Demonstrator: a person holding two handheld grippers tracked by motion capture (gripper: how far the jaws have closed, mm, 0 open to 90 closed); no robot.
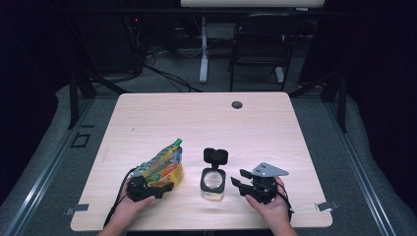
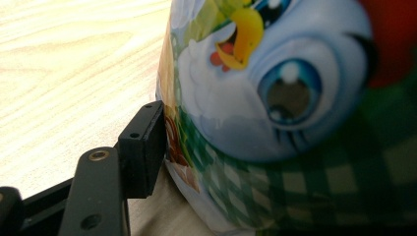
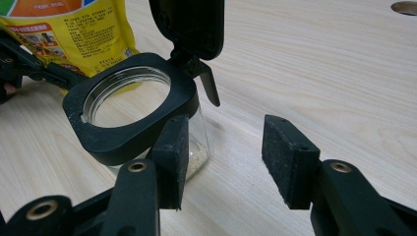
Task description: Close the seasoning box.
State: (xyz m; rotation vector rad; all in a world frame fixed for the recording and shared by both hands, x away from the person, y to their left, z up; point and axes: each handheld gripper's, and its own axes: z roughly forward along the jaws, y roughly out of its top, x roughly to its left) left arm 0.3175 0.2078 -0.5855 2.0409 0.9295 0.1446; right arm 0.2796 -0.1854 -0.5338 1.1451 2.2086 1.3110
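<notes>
A colourful spouted pouch (image 1: 162,167) with a green cap lies tilted at the table's front left. My left gripper (image 1: 147,189) is at its lower end. In the left gripper view one black pad (image 2: 145,142) lies against the pouch (image 2: 275,98), whose cartoon bird print looms close; the other jaw is hidden behind it. A small glass jar (image 1: 213,183) with a black square collar stands in the middle front, its flip lid (image 1: 215,156) open and upright. A thin layer of pale grains lies in the jar (image 3: 196,147). My right gripper (image 3: 226,157) stands open just right of the jar, holding nothing.
The pale wooden table (image 1: 206,123) has a round cable hole (image 1: 237,104) near its far edge. A chair (image 1: 260,44) and a desk leg stand on the floor beyond. In the right gripper view the pouch's yellow back (image 3: 69,34) shows behind the jar.
</notes>
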